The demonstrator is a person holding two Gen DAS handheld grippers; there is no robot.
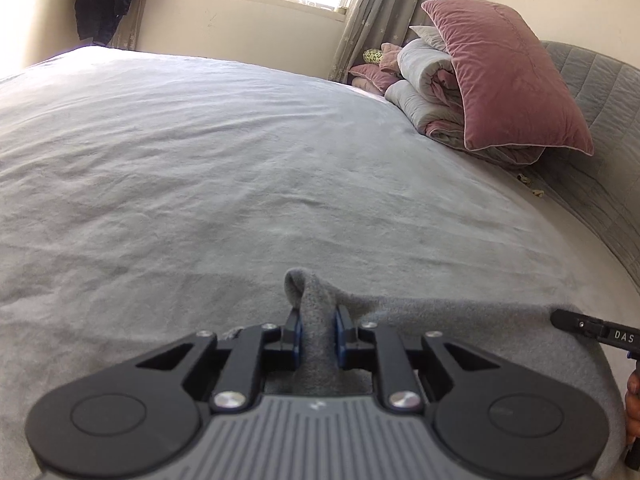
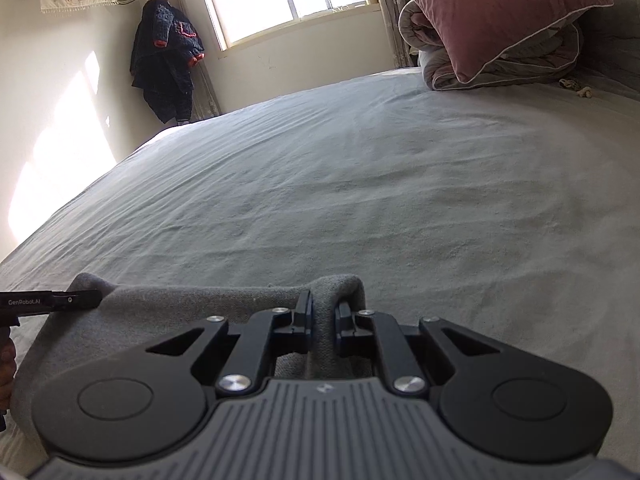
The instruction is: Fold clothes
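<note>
While the left gripper (image 1: 318,330) and right gripper (image 2: 323,318) each pinch a bunched corner of the grey garment (image 1: 460,320) at six o'clock on the bed (image 1: 240,160), both should travel evenly toward twelve o'clock, edge taut.

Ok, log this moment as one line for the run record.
step: fold grasp | left hand-held gripper: shut on grey garment edge | right hand-held gripper: shut on same garment edge | garment on bed | fold not done
</note>
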